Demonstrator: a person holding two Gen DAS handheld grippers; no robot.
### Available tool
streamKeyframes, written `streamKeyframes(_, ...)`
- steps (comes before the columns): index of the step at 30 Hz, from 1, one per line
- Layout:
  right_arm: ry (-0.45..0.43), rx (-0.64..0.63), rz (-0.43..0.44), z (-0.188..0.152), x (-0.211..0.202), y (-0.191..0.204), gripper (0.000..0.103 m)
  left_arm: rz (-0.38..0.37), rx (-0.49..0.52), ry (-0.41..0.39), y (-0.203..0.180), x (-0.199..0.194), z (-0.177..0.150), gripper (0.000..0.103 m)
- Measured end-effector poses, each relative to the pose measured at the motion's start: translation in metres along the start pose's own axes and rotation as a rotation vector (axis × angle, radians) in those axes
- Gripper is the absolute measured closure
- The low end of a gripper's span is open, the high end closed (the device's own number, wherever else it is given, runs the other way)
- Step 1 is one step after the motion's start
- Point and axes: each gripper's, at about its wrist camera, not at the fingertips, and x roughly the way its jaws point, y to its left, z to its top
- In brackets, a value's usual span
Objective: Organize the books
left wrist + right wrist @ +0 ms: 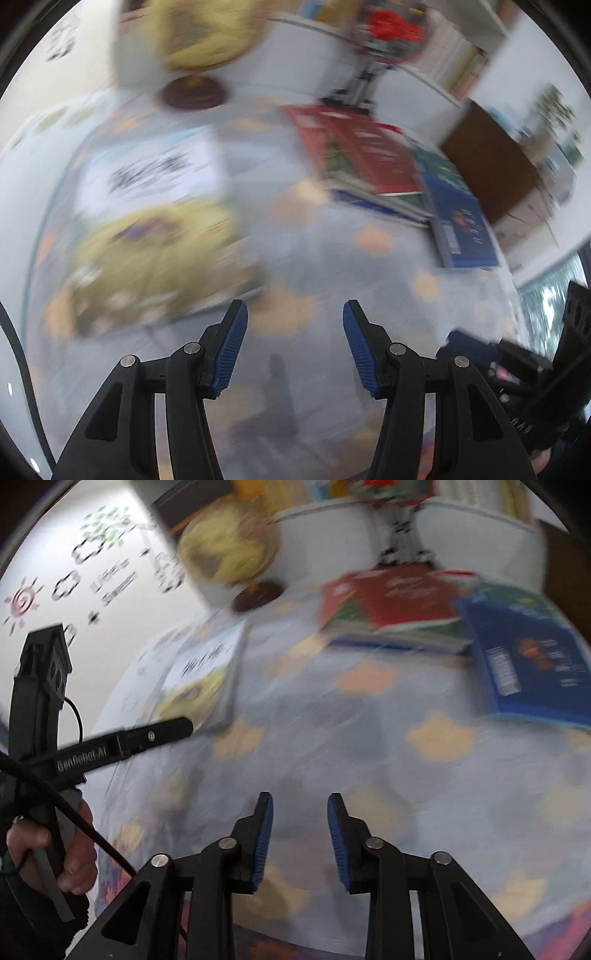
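Observation:
Both views are blurred by motion. A white and yellow book [147, 221] [201, 675] lies flat on the left of the table. At the far right a red book [365, 155] [399, 598] tops a stack, and a blue book [461, 225] [532, 661] lies beside it. My left gripper [295, 314] is open above the patterned cloth with nothing between its blue pads. My right gripper [300, 805] is open too, over bare cloth with nothing in it. The left gripper's body [110, 746] shows at the left of the right wrist view, held by a hand [55, 853].
A pale blue tablecloth [369, 746] with orange blotches covers the table. A yellowish globe [199, 33] [229, 550] on a dark round base stands at the back. Behind it runs a white shelf [332, 528] with books and a red object [395, 26].

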Motion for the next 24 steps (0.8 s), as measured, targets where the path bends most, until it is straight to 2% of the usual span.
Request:
streamKeyframes(1,-0.022,0.010,-0.027,0.004,-0.010,-0.008,0.050,-0.013,0.029,0.000,-0.014,0.003,0.006,0.044)
streamKeyframes(2,-0.055,0.027,-0.064,0.008,-0.023,-0.020,0.033,-0.024,0.051,-0.004,-0.025,0.005,0.010,0.042)
streamKeyframes(3,-0.087,0.045,-0.092,0.011,-0.033,-0.030,0.023,-0.039,0.074,-0.010,-0.039,0.007,0.015,0.040)
streamKeyframes(6,-0.146,0.103,-0.154,0.021,-0.060,-0.068,0.022,-0.076,0.135,-0.008,-0.075,0.015,0.030,0.040)
streamKeyframes(10,-0.120,0.170,-0.234,0.038,-0.072,-0.124,0.022,-0.107,0.205,0.029,-0.125,0.037,0.048,0.039)
streamKeyframes(15,-0.093,0.143,-0.281,0.076,-0.081,-0.198,0.022,-0.140,0.192,0.092,-0.168,0.072,0.044,0.039)
streamKeyframes(19,-0.075,0.064,-0.253,0.126,-0.070,-0.240,0.022,-0.149,0.155,0.142,-0.198,0.099,0.031,0.039)
streamKeyframes(24,-0.032,-0.031,-0.177,0.183,-0.030,-0.273,0.022,-0.139,0.109,0.172,-0.218,0.121,0.024,0.039)
